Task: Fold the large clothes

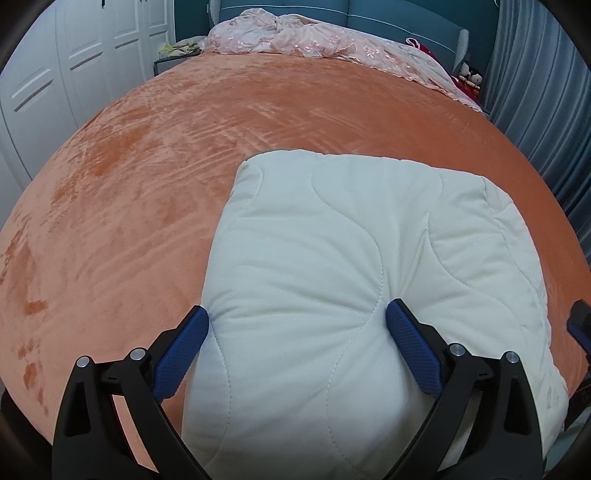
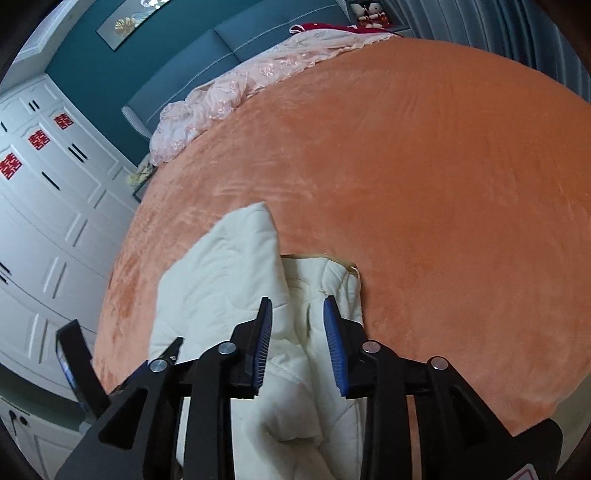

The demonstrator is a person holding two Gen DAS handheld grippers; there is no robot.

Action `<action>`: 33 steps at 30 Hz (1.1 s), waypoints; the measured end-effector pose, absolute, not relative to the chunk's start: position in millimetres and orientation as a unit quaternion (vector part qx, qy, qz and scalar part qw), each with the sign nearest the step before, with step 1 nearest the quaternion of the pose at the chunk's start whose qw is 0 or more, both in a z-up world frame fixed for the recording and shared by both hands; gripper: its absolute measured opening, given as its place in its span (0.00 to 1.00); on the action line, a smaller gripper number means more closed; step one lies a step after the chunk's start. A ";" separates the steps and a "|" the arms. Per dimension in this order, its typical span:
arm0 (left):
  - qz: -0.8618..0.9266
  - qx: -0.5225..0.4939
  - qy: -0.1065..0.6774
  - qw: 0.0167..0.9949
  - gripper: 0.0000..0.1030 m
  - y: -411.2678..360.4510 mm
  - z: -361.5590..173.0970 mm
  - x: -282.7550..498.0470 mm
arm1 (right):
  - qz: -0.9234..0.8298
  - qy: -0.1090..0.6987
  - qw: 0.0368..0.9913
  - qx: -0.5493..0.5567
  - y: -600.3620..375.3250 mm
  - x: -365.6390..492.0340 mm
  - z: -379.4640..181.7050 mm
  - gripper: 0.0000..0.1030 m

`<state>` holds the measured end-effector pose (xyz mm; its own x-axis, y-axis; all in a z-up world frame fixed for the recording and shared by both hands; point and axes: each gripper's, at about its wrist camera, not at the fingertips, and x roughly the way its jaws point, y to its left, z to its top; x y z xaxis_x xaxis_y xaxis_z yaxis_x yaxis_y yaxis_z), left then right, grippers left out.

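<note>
While our left tongs (image 1: 297,319) stand spread wide, straddling the near edge of the folded white quilt (image 1: 332,258) without pinching it, our right tongs (image 2: 298,325) gape partway above its bunched side, gripping nothing. It lies on the orange bed (image 1: 147,166); beyond, a pink coverlet (image 1: 295,40) crumples against the headboard (image 1: 388,18).

The left tool (image 1: 297,317) points steeply downward, its blue-padded fingers (image 1: 410,343) spread wide. The right tool (image 2: 298,314) also tilts downward, its jaws partly apart and its pads (image 2: 334,343) clear of any grip.
</note>
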<state>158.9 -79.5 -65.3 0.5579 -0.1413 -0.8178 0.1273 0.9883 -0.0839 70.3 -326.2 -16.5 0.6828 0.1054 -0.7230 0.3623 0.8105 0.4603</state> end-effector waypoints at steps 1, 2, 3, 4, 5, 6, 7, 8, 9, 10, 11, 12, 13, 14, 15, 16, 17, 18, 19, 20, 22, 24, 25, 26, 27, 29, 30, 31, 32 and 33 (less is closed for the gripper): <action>-0.075 -0.009 0.464 0.882 0.92 -79.5 -63.4 157.9 | -0.058 0.403 0.864 0.295 -321.7 75.0 -16.9 0.49; -0.074 -0.010 0.466 0.882 0.92 -79.5 -60.1 156.3 | -0.044 0.424 0.858 0.288 -317.7 82.5 -22.9 0.53; -0.073 -0.011 0.469 0.880 0.91 -79.4 -56.6 154.9 | -0.037 0.453 0.847 0.277 -312.4 91.3 -33.2 0.53; -0.074 -0.015 0.471 0.879 0.90 -78.7 -51.5 152.5 | -0.043 0.478 0.835 0.269 -308.4 97.4 -46.1 0.44; -0.078 -0.020 0.470 0.879 0.90 -78.2 -45.4 148.7 | -0.031 0.480 0.832 0.276 -304.8 98.3 -50.1 0.30; -0.084 -0.020 0.469 0.879 0.90 -78.3 -39.2 144.8 | -0.011 0.475 0.832 0.287 -301.9 95.9 -49.1 0.10; -0.089 -0.014 0.467 0.879 0.90 -79.0 -32.5 140.8 | -0.017 0.462 0.841 0.281 -299.7 89.8 -40.8 0.07; -0.092 -0.006 0.464 0.881 0.90 -79.5 -25.8 136.5 | -0.027 0.443 0.857 0.263 -296.9 80.6 -28.6 0.06; -0.096 -0.001 0.461 0.882 0.90 -79.6 -19.4 131.7 | -0.033 0.430 0.867 0.249 -295.3 71.6 -20.8 0.05; -0.100 0.002 0.459 0.883 0.90 -79.8 -15.6 127.8 | -0.040 0.426 0.870 0.244 -295.4 65.0 -18.5 0.05; -0.104 0.007 0.461 0.881 0.90 -81.9 -15.3 125.4 | -0.048 0.433 0.866 0.246 -298.4 60.6 -23.7 0.05; -0.106 0.017 0.469 0.877 0.90 -86.4 -19.4 124.6 | -0.055 0.446 0.858 0.248 -301.8 59.5 -34.5 0.04; -0.106 0.026 0.477 0.872 0.90 -90.9 -26.4 124.8 | -0.066 0.457 0.851 0.251 -305.7 58.8 -47.1 0.04; -0.107 0.027 0.484 0.868 0.90 -94.1 -34.5 125.1 | -0.077 0.464 0.846 0.253 -309.5 58.9 -55.6 0.04; -0.104 0.023 0.489 0.866 0.90 -95.8 -42.2 124.8 | -0.086 0.467 0.843 0.251 -311.7 57.5 -64.1 0.04; -0.097 0.026 0.487 0.867 0.91 -97.3 -45.2 123.7 | -0.086 0.468 0.843 0.251 -312.7 54.2 -69.8 0.04; -0.093 0.031 0.486 0.868 0.91 -99.5 -47.6 123.1 | -0.087 0.470 0.842 0.251 -313.3 55.6 -74.6 0.04; -0.091 0.036 0.486 0.868 0.92 -100.9 -50.3 123.8 | -0.088 0.473 0.841 0.249 -313.7 58.2 -78.4 0.03; -0.088 0.038 0.488 0.868 0.93 -101.6 -53.1 125.1 | -0.088 0.476 0.840 0.244 -312.2 60.5 -81.2 0.03; -0.087 0.038 0.490 0.867 0.93 -100.8 -55.2 126.9 | -0.088 0.478 0.841 0.239 -312.1 57.9 -83.7 0.03; -0.083 0.035 0.492 0.866 0.96 -100.3 -60.9 130.4 | -0.090 0.480 0.842 0.227 -306.9 61.6 -87.0 0.03; -0.079 0.032 0.494 0.865 0.96 -100.0 -66.2 132.9 | -0.094 0.481 0.846 0.209 -301.6 64.8 -89.8 0.03; -0.077 0.034 0.493 0.866 0.96 -100.6 -68.0 133.5 | -0.096 0.481 0.849 0.199 -298.9 64.7 -90.4 0.03; -0.076 0.037 0.492 0.867 0.96 -101.4 -69.8 133.7 | -0.097 0.480 0.850 0.193 -299.6 63.7 -91.3 0.03; -0.075 0.040 0.490 0.868 0.96 -102.6 -70.9 132.9 | -0.097 0.480 0.851 0.190 -297.7 65.7 -92.2 0.03; -0.074 0.044 0.486 0.870 0.96 -104.0 -73.1 132.0 | -0.095 0.479 0.852 0.190 -299.9 64.0 -94.3 0.03; -0.074 0.046 0.483 0.871 0.96 -104.2 -74.3 131.5 | -0.094 0.479 0.852 0.191 -301.2 63.9 -95.6 0.02; -0.073 0.048 0.481 0.872 0.96 -104.7 -75.2 131.0 | -0.093 0.479 0.852 0.191 -302.5 63.3 -96.4 0.02; -0.072 0.050 0.480 0.873 0.96 -105.2 -75.9 130.8 | -0.093 0.479 0.852 0.191 -302.9 63.8 -97.2 0.02; -0.072 0.051 0.479 0.873 0.96 -105.0 -76.5 130.7 | -0.093 0.479 0.852 0.190 -303.0 63.5 -97.4 0.02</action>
